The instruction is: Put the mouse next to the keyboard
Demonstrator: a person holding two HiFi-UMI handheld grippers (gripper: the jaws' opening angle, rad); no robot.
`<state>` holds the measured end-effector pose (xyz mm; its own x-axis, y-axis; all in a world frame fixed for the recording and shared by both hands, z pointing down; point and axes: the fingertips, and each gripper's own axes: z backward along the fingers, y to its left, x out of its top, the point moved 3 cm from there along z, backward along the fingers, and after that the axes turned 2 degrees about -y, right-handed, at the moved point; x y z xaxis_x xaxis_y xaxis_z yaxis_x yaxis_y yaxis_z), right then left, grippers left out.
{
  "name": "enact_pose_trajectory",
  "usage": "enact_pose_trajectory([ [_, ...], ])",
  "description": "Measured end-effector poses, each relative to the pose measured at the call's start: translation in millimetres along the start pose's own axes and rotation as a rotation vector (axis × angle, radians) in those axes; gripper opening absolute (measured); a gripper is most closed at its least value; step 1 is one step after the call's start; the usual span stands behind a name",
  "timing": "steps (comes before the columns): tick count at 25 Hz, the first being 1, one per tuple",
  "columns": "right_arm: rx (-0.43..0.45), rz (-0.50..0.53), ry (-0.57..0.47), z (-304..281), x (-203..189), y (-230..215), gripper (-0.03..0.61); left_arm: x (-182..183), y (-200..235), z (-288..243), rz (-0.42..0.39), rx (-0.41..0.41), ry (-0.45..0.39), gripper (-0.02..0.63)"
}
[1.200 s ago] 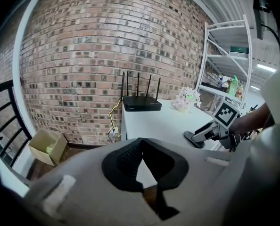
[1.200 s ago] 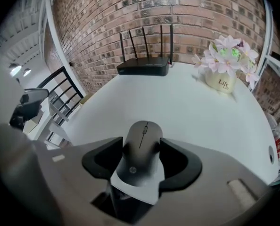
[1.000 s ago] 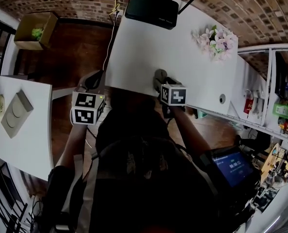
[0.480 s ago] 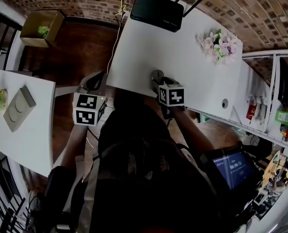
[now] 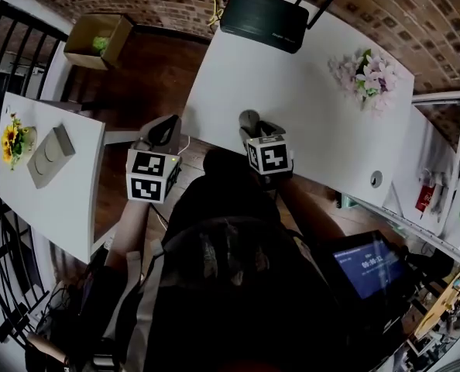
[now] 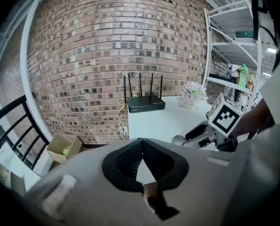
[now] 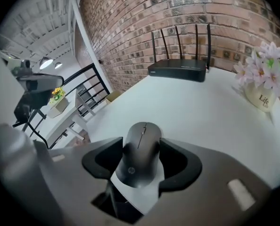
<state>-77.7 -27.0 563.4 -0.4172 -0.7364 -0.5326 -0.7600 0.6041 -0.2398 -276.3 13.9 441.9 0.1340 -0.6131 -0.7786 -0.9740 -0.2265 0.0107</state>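
A: What is the setting?

B: A room with a brick wall (image 6: 107,46) and a wooden floor (image 5: 160,76). A long white table (image 5: 292,91) runs away from the person. A black router (image 5: 262,20) with upright antennas sits at its far end. A pot of pale pink flowers (image 5: 372,74) stands near the table's right edge.

A: Where is the mouse?

B: The dark mouse (image 5: 249,119) is at the table's near edge, in the right gripper (image 7: 141,160). It lies lengthwise between the two jaws, which are clamped on its sides. Its rounded front reaches past the jaw tips and points toward the router. Its rear, which bears a small logo, sits back over the gripper's body. Whether it touches the tabletop cannot be told.

A: And the other gripper?

B: The left gripper (image 6: 142,144) is off the table's left side, over the floor. Its jaws are closed with the tips meeting, and nothing is between them. A cardboard box (image 5: 98,41) sits on the floor beyond it, near the wall.
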Motion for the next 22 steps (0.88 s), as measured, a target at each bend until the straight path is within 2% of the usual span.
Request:
enact_pose_trajectory([
  [5, 0.066, 0.001, -0.002, -3.4, -3.4, 0.1, 0.250, 7.1, -22.0, 2.1, -0.017, 0.028, 0.011, 0.002],
  [15, 0.097, -0.019, -0.004, -5.2, -2.8, -1.7, 0.250, -3.5, -32.9, 19.9, -0.010, 0.084, 0.034, 0.002],
  [22, 0.068, -0.033, 0.012, -7.6, -1.1, 5.5, 0.250, -5.8, -24.4, 14.3, -0.012, 0.038, 0.008, 0.002],
])
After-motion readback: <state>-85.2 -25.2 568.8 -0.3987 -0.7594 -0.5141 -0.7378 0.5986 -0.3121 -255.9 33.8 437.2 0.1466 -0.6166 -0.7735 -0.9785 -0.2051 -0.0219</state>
